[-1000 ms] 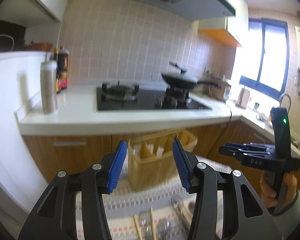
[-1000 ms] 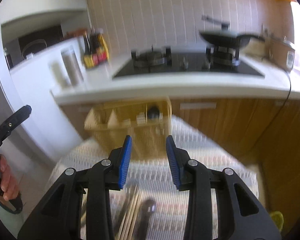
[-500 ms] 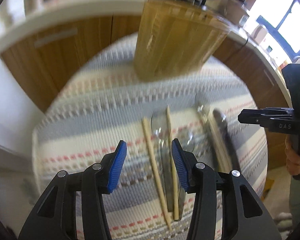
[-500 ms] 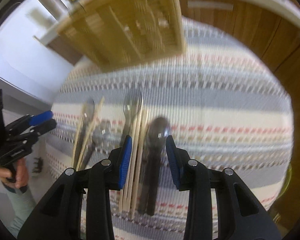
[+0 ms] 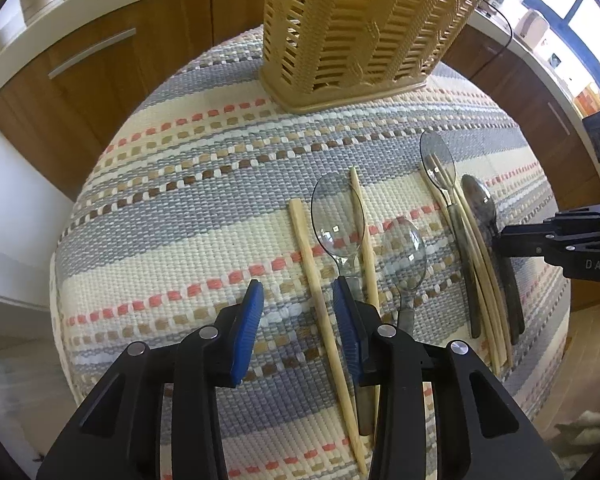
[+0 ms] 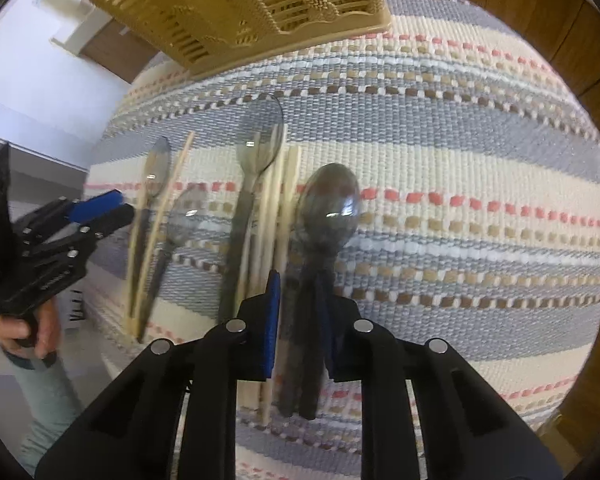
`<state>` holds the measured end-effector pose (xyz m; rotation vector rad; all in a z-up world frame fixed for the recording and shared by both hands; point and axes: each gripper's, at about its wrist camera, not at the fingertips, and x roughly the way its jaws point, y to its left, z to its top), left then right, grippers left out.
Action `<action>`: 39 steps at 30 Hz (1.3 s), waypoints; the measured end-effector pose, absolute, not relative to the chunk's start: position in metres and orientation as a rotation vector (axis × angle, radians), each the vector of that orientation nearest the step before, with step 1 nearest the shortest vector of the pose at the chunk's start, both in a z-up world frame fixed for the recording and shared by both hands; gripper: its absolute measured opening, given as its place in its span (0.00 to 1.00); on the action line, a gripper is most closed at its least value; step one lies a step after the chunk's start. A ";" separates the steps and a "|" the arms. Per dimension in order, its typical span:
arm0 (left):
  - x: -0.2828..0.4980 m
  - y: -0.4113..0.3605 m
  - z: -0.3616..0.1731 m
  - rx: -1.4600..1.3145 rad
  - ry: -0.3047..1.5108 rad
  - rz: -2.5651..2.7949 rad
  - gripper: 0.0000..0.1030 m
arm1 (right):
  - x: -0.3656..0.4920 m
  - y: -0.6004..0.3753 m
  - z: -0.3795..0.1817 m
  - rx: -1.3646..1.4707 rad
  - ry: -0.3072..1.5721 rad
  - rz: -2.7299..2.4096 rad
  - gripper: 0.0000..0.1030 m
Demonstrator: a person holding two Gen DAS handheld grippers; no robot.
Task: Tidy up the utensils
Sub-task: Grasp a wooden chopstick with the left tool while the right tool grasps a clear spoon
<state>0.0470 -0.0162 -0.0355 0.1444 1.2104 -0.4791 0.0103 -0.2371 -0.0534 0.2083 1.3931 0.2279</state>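
The right gripper [image 6: 300, 312], jaws just closing, straddles the dark spoon [image 6: 324, 216] handle on the woven-mat desk [image 6: 460, 160]; whether the pads press yet we cannot tell. The left gripper [image 5: 298, 320], also narrowing, brackets a chopstick [image 5: 320, 292] untouched. We judge both light, stiff, slippery: grip mid-handle.

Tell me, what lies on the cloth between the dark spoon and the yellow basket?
Only bare striped cloth separates the dark spoon from the yellow basket, seen in the right wrist view.
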 end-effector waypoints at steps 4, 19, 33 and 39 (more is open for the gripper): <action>0.048 -0.025 -0.038 0.153 1.217 -0.484 0.30 | 0.010 -0.224 -0.054 0.185 1.393 0.229 0.12; 0.054 -0.020 -0.038 0.128 1.227 -0.503 0.27 | 0.028 -0.213 -0.055 0.209 1.456 0.155 0.12; 0.048 -0.046 -0.040 0.306 1.218 -0.447 0.21 | 0.040 -0.204 -0.063 0.105 1.477 0.183 0.09; 0.053 -0.051 -0.039 0.348 1.244 -0.443 0.21 | 0.049 -0.196 -0.071 0.066 1.492 0.200 0.10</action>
